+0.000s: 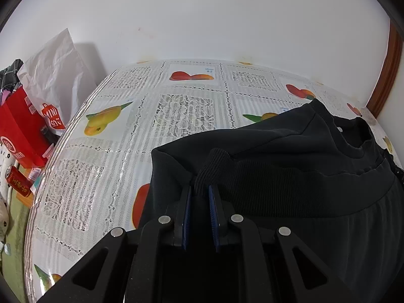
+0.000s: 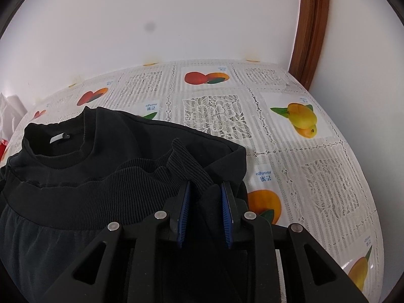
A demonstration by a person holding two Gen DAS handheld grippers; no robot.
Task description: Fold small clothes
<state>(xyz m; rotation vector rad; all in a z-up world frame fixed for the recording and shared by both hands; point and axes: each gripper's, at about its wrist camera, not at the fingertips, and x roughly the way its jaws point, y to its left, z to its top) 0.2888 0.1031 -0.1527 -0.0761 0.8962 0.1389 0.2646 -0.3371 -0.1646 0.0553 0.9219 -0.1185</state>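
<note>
The left gripper (image 1: 200, 192) was clamped on the black sweatshirt's (image 1: 290, 156) ribbed hem at lower centre. The right gripper (image 2: 205, 189) had ribbed hem between its jaws, though whether its pads pressed it was unclear.

You're in a home here, a lived-in room rather than any workshop or lab. Your desk (image 1: 106, 166) wears a plastic lace-pattern cloth printed with mangoes (image 2: 301, 118) and other fruit, the kind laid over a household dining surface. It's pushed up against a plain white wall (image 1: 202, 20), with brown wooden door or window trim (image 2: 309, 25) running up in the corner. Off the left edge there's everyday clutter: a crumpled white shopping bag (image 1: 54, 75) with a red store logo, a red carton (image 1: 22, 131), a red drinks can (image 1: 19, 180) and some bundled fabric (image 1: 10, 74) piled behind.
</note>
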